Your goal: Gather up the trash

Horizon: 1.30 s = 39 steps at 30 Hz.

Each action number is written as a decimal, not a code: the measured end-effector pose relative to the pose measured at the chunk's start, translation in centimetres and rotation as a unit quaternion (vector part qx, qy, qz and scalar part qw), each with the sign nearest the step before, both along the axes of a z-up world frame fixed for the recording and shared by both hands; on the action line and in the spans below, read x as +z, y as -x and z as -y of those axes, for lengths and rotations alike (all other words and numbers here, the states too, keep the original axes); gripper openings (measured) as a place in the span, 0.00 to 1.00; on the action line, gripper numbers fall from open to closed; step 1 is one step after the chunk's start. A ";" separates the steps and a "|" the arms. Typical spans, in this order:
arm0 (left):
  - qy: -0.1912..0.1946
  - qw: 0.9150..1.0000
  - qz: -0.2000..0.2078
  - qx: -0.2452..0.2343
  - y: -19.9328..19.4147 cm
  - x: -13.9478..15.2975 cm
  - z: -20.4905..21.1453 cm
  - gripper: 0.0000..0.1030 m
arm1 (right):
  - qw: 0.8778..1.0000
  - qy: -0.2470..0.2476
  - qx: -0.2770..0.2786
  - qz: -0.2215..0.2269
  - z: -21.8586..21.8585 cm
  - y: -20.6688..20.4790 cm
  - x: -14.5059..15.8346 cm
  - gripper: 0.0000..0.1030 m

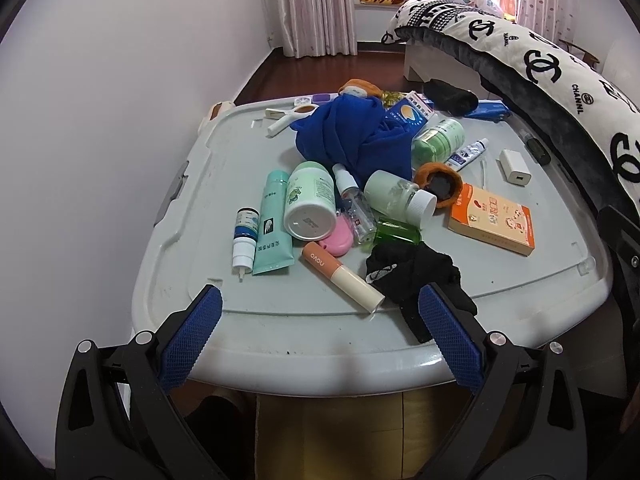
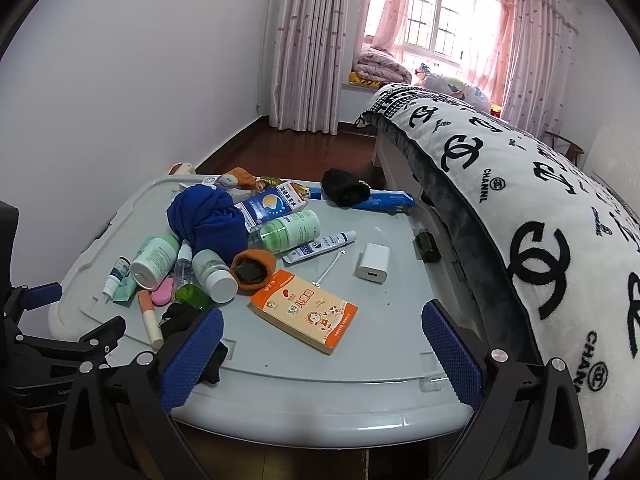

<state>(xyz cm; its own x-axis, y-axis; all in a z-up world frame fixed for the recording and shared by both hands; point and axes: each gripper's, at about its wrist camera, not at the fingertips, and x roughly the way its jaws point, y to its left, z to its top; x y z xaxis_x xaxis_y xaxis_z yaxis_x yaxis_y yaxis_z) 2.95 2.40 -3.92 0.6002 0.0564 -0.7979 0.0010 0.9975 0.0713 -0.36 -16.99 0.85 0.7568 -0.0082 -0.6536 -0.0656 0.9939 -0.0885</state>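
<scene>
Surface: a grey plastic bin lid [image 1: 224, 184] with a raised rim, its near edge just ahead of both tools, clutter piled toward its left and middle.
Clutter, left: teal tube [image 1: 272, 224], small dropper bottle [image 1: 245, 236], green-white jar [image 1: 310, 204] on its side, pink case [image 1: 338, 236], peach stick [image 1: 340, 276].
Clutter, middle: blue cloth [image 1: 356, 136] heaped, a blue box [image 2: 270, 205] leaning on it, white-capped bottle [image 2: 214, 270], orange sock [image 2: 252, 270].
Clutter, right: orange box [image 2: 304, 312] lying flat, white charger [image 2: 375, 262] apart from the pile, black sock [image 1: 412, 276] at the near edge.
Room: white wall [image 2: 120, 80] on the left, dark wood floor [image 2: 288, 144], pink curtains [image 2: 308, 40] at a bright window, a bed [image 2: 540, 208] with a black-on-white logo blanket hard against the lid's right side.
Left gripper [image 1: 320, 332]: wide apart, holding nothing, over the near rim.
Right gripper [image 2: 322, 350]: wide apart, holding nothing, the orange box just ahead of it.
</scene>
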 end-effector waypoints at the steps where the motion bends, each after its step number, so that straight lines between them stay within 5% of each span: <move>1: 0.001 1.000 0.000 0.000 0.0 0.0 0.0 0.93 | 1.000 0.001 0.000 -0.001 0.0 0.0 0.0 0.95; 39: -0.010 1.000 0.009 0.002 0.1 0.3 0.0 0.93 | 1.000 0.003 0.007 0.002 0.0 0.2 0.0 0.95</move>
